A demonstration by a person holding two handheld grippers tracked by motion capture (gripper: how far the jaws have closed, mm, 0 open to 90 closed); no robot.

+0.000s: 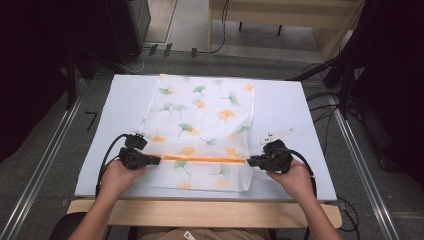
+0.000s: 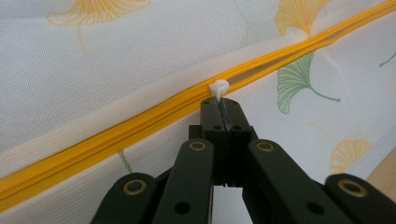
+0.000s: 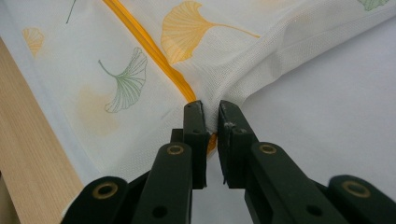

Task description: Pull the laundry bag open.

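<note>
Mesh bag (image 1: 200,125) flat on counter (image 1: 285,110). Left gripper (image 2: 220,105) fingers clenched on white zipper pull (image 2: 218,87); right gripper (image 3: 211,116) fingers pinch bag's right edge. Keep fabric taut, draw pull straight along yellow zipper (image 1: 205,160).

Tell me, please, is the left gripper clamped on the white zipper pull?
Yes, the left gripper has its jaws shut on the white zipper pull of the yellow zipper.
</note>
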